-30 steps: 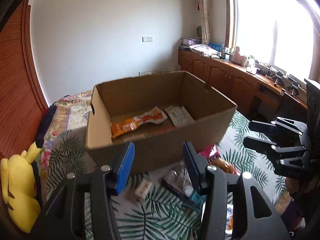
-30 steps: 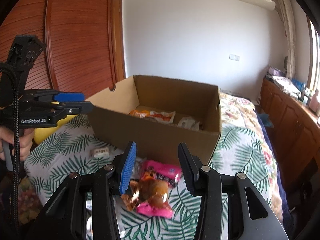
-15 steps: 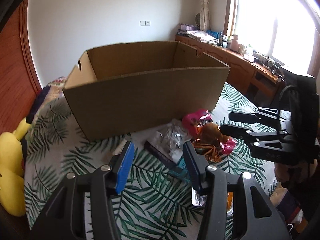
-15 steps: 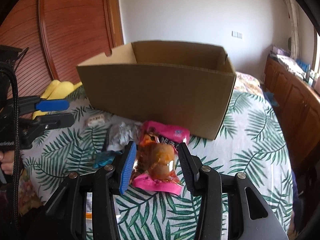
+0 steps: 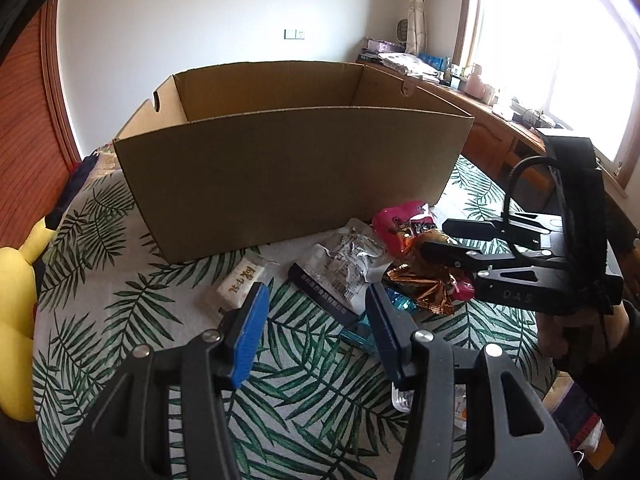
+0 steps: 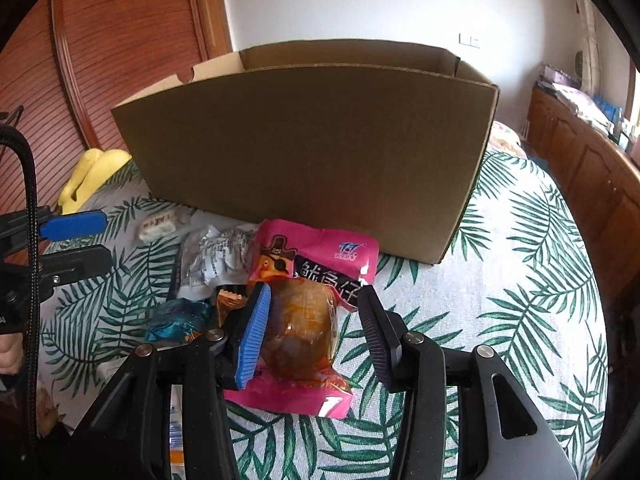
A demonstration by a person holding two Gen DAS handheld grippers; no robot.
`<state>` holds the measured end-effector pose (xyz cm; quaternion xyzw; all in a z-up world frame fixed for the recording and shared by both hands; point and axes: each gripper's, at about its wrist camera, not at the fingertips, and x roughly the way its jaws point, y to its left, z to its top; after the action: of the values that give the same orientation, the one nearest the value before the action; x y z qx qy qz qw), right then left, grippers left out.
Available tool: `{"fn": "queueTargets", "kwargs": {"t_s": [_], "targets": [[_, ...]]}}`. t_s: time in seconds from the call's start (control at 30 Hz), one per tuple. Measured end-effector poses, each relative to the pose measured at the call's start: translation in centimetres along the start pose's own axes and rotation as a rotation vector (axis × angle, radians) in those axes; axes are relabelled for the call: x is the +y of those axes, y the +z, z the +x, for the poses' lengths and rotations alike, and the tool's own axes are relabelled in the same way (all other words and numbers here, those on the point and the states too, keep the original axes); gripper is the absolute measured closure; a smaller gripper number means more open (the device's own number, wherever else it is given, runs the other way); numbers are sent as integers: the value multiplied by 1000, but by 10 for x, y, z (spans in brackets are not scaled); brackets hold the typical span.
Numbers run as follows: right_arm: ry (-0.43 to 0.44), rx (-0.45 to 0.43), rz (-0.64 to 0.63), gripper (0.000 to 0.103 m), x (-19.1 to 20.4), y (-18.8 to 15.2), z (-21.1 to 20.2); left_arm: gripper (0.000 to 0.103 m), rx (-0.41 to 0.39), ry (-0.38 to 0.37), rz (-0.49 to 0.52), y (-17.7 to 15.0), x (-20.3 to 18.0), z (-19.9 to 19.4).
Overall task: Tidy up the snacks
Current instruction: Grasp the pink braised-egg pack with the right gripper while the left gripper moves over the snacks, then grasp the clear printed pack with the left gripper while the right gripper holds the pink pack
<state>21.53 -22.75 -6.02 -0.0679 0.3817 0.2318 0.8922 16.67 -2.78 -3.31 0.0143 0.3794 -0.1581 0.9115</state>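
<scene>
An open cardboard box (image 5: 288, 176) stands on the palm-leaf cloth; it also shows in the right wrist view (image 6: 312, 136). Loose snacks lie in front of it: a white packet (image 5: 240, 280), a silver pouch (image 5: 344, 264), a pink bag (image 6: 320, 248) and a clear orange-brown wrapped snack (image 6: 300, 332). My right gripper (image 6: 312, 332) is open, low over the pile, with the orange-brown snack between its fingers. My left gripper (image 5: 316, 332) is open and empty, just above the cloth near the silver pouch.
A yellow plush toy (image 5: 16, 320) lies at the left edge of the bed. A teal wrapper (image 6: 180, 320) sits left of the right gripper. Wooden cabinets (image 6: 592, 184) run along the right wall, a wooden panel (image 6: 120, 60) at the left.
Both grippers have dropped from above the box rim down to the snack pile. The right gripper has closed in around the orange-brown snack; the box's inside is now hidden.
</scene>
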Motion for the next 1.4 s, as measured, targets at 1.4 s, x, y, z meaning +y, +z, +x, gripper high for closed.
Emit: {"fn": "queueTargets", "kwargs": {"t_s": [1.4], "targets": [[-47,-66,32,63,-19,-44,-42,53,36,-5,-88,-51,-78,2]]}}
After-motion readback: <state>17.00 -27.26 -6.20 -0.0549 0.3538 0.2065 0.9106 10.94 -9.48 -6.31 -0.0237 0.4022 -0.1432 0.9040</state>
